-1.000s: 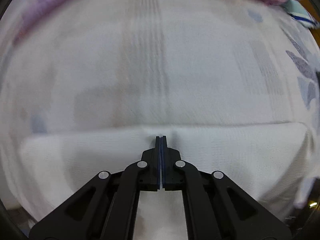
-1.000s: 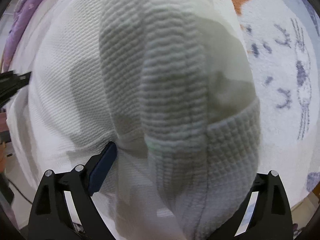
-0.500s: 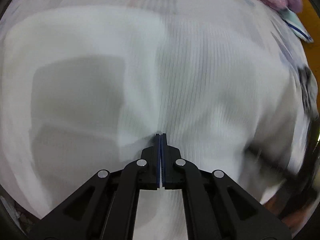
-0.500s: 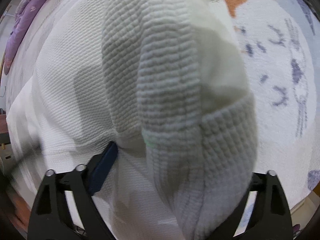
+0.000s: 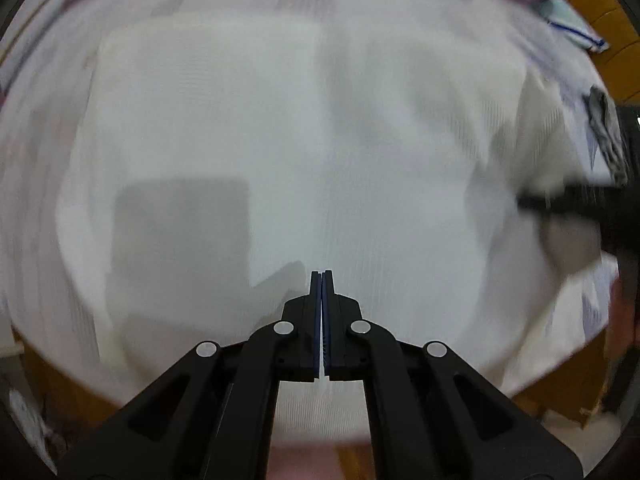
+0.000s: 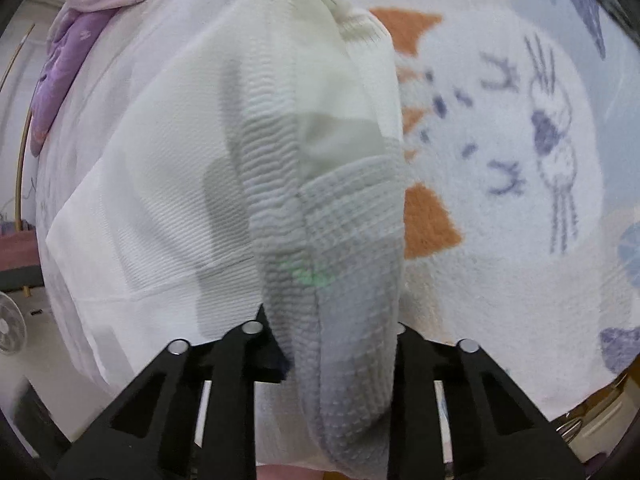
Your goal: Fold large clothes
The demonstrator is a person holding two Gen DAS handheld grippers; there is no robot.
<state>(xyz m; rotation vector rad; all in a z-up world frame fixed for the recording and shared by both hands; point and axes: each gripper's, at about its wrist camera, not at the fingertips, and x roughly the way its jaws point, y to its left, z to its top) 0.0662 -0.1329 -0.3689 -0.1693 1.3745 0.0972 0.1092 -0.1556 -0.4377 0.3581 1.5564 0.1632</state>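
White garment [image 6: 328, 264] bunched between closing right tool [image 6: 332, 344]; left tool [image 5: 321, 280] closed above it.

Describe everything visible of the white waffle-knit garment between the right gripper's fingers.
The white waffle-knit garment looks like soft textured cotton with a ribbed band at its far end. A thick bunched fold rises toward the camera, while the rest lies spread on the cat-print blanket. The right gripper has just been closing and its jaws now pinch that fold. In the blurred left view, the shut left gripper sits over the garment's flat part.
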